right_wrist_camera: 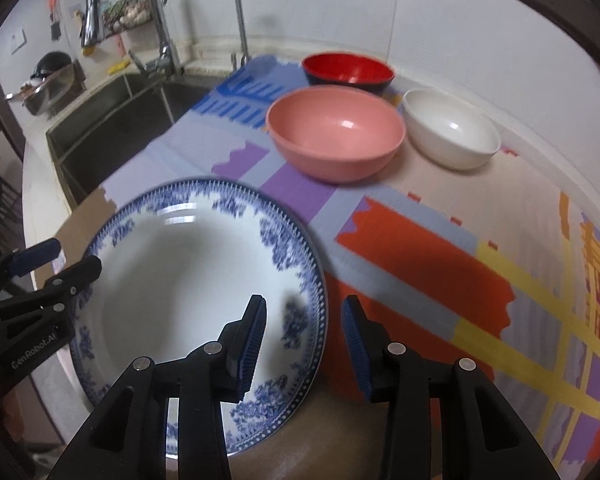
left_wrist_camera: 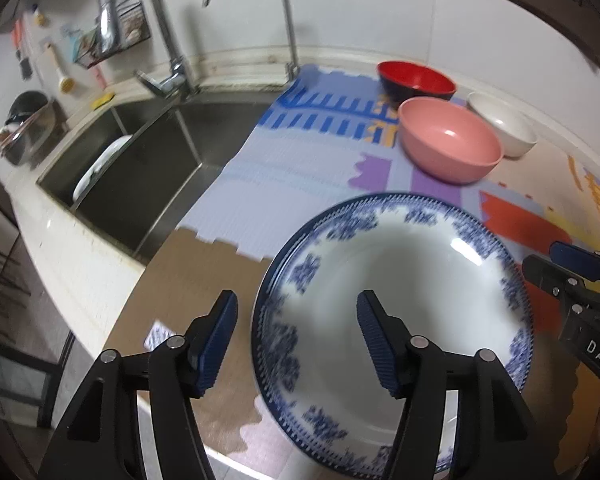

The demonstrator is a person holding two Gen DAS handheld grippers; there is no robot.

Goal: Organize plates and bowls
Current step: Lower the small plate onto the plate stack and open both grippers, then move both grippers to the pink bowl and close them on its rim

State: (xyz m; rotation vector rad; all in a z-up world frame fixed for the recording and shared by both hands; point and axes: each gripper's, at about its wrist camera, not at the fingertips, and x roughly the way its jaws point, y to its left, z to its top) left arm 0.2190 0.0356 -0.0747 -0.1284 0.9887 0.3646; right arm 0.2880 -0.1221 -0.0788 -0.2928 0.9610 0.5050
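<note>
Left wrist view shows the blue-and-white plate (left_wrist_camera: 396,304) lying flat on the desk (left_wrist_camera: 204,276) at 6 o'clock from the pink bowl (left_wrist_camera: 450,144), with the left tool (left_wrist_camera: 296,336) wide and empty across its 9 o'clock rim. The right tool (right_wrist_camera: 304,344), half open and holding nothing, straddles the 3 o'clock rim. Glazed ceramic likely handles as stiff, heavy, slippery and breakable, so the raised rim is the sensible hold.

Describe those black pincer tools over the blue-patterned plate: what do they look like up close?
The left gripper and right gripper match: black plastic, two angular arms with cut-out slots and round silver pivot pins. Each finger ends in a ribbed blue pad. White lettering marks the bodies, reading "GenRobot.AI" on the left gripper in the right wrist view. No cables or sleeves show.
</note>
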